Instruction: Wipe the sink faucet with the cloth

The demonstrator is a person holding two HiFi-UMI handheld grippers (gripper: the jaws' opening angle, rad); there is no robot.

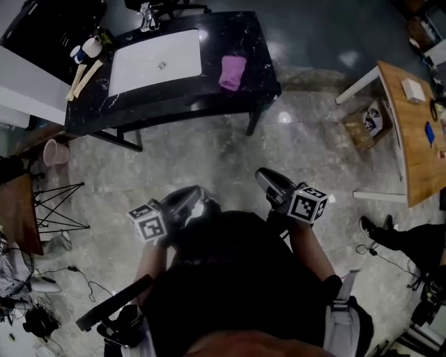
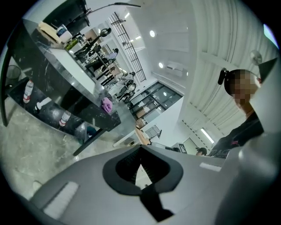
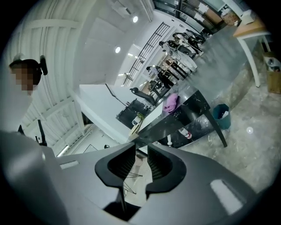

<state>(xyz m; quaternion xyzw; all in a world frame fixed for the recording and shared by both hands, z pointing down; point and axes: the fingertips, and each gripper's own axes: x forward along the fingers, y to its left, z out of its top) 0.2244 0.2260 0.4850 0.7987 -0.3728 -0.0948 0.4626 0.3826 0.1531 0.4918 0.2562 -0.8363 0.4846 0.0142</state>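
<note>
Black marble surface (image 1: 240,35) with white sink (image 1: 139,70) set in its top. Faucet (image 1: 147,17) at the far rim of the sink. Pink cloth (image 1: 233,72) lying crumpled just right of the sink, near the surface's front right edge. Cups and wooden sticks (image 1: 83,77) left of the sink. Grey stone floor (image 1: 230,150) open between the sink and both claws. Pink bucket (image 1: 54,152) and a wire stand (image 1: 59,206) on the floor, near-left of the sink. Wooden table (image 1: 418,132) far right of the sink.

Left claw (image 2: 140,153) closed tip to tip, empty. Right claw (image 3: 140,148) partly parted, empty. Both well short of the sink.
</note>
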